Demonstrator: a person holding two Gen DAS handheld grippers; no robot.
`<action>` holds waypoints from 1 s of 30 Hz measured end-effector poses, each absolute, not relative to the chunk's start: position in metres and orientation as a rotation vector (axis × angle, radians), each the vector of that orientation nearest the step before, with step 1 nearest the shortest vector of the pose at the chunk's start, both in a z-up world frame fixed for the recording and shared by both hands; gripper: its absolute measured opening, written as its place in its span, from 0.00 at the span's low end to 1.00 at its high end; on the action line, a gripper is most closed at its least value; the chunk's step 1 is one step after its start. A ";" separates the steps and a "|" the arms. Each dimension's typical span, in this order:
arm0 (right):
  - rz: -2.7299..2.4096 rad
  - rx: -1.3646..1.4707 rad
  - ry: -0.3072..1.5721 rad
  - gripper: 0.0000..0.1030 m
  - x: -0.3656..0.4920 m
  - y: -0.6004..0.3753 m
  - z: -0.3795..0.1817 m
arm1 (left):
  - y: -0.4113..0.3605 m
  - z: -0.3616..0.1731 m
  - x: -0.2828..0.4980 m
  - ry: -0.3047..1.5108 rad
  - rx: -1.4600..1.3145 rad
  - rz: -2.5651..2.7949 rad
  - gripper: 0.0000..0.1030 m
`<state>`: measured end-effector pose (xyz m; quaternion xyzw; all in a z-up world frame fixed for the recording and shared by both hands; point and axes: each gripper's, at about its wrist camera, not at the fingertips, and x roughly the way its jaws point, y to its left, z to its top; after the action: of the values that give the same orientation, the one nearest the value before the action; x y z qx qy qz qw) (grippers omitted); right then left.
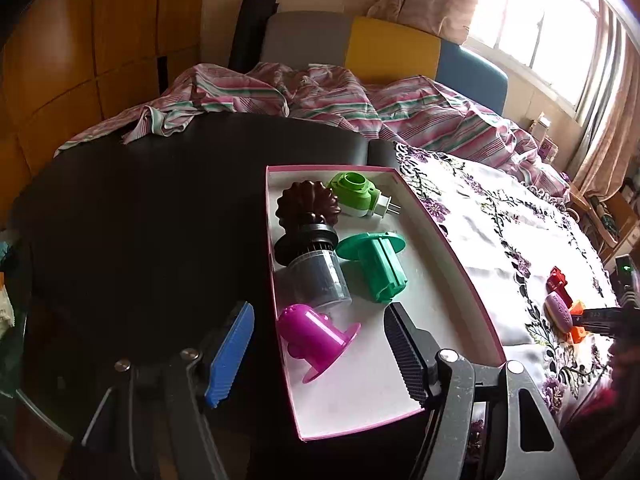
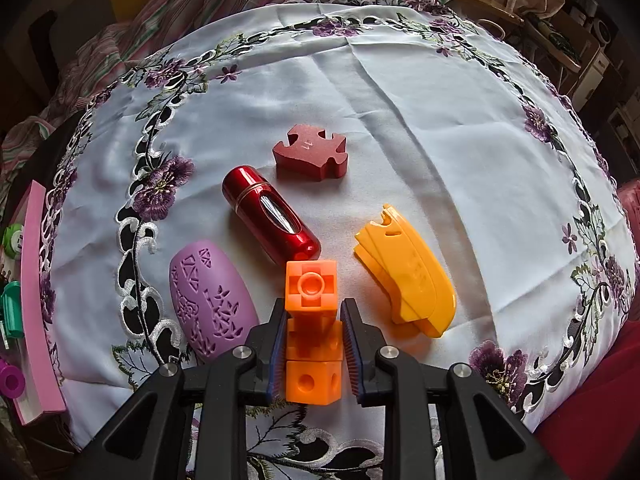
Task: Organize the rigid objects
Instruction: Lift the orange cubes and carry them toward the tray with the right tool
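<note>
A pick is in hand — the right claw (image 2: 314, 344) is set around the orange plastic stack of connecting cubes (image 2: 313, 332) on the white embroidered cloth (image 2: 400, 92) covering the surface. The ribbed pads sit just beside the stack's sides; whether they are already pressed on cannot be told. The left claw (image 1: 320, 344) is held wide open and empty over the near end of the pink-rimmed cardboard box (image 1: 460, 264).

Next, it is judged, the grip must be confirmed, the stack lifted without its cubes splitting apart, and carried left to the box.

In the box, five pieces are counted: one magenta plastic flanged spool (image 1: 314, 340), one green plastic flanged spool (image 1: 374, 266), one clear jar with black ribbed cap (image 1: 314, 270), one dark brown fluted mould (image 1: 308, 202), one lime-green plug-in device (image 1: 358, 194). On the cloth — five: the stack, one glossy red metal cylinder (image 2: 272, 216), one lilac patterned oval case (image 2: 212, 300), one dark red puzzle-shaped block (image 2: 310, 152), one yellow curved plastic piece (image 2: 408, 276).
</note>
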<state>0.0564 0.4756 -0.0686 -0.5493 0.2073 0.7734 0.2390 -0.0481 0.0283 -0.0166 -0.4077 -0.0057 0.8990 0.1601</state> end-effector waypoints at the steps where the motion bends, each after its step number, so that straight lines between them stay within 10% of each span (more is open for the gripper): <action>1: 2.118 -1.502 0.570 0.25 0.057 0.475 -0.068 | 0.028 -0.017 -0.048 -0.017 -1.167 2.568 0.66; 30: 2.507 -1.286 0.609 0.24 0.030 0.434 -0.015 | 0.023 -0.014 -0.045 0.000 -1.161 2.618 0.66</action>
<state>0.0297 0.4340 -0.0148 -0.4425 0.2093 0.8624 0.1291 -0.0455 0.0225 -0.0140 -0.4015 -0.0001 0.9053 0.1384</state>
